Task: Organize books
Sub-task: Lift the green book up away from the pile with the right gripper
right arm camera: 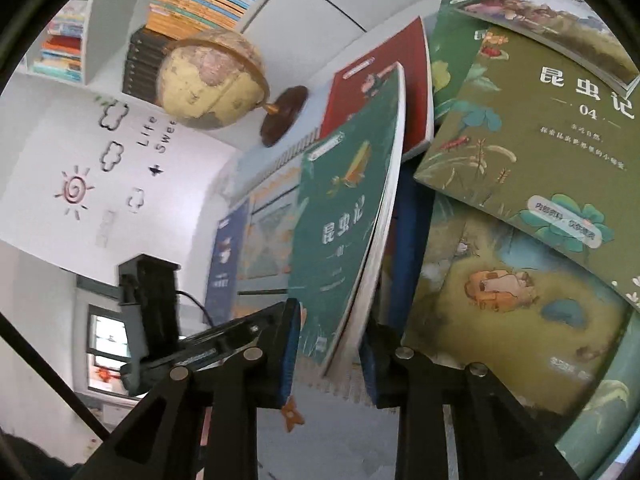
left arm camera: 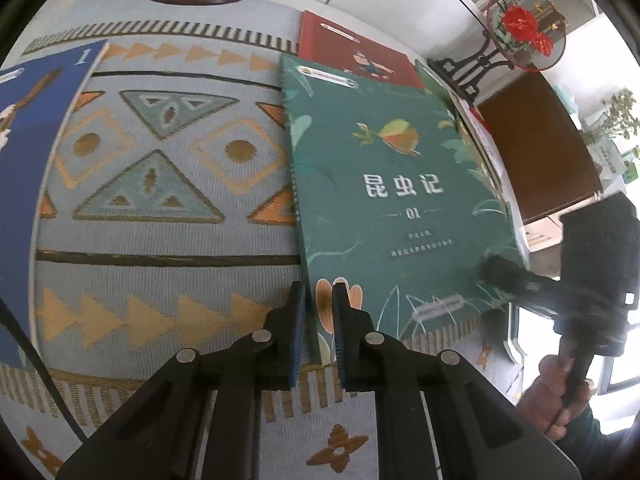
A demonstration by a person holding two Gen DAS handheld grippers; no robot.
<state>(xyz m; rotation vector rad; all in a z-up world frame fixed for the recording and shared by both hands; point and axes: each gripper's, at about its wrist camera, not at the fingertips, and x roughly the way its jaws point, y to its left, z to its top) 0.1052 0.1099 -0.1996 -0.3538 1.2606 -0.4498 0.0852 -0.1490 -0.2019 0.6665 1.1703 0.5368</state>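
Black hinged arms with silver rivets fill the foreground of the left wrist view, ending in the left gripper [left arm camera: 319, 300], whose blue-padded fingers are clenched on the near left corner of the teal-green paperback book with white title characters [left arm camera: 396, 196]. That book is a flat rectangle with a matte printed cover; its long axis runs away from the camera, title upright toward the viewer, spine edge on the left. It sits on the woven pale-blue tablecloth with orange triangles and diamonds [left arm camera: 160, 168], overlapping a dark red book [left arm camera: 352, 50] behind it, while a blue book marked with a numeral one [left arm camera: 36, 120] lies well apart at the left. In the right wrist view the right gripper [right arm camera: 328, 340] grasps the same book's opposite near corner, the cover on one side of its pads and the white page block on the other, so the cover bows up from the cloth. Just beside it to the right lie overlapping glossy books, among them an olive-green book numbered 04 [right arm camera: 532, 152]. A yellowed globe on a dark wooden base [right arm camera: 212, 84] stands behind.
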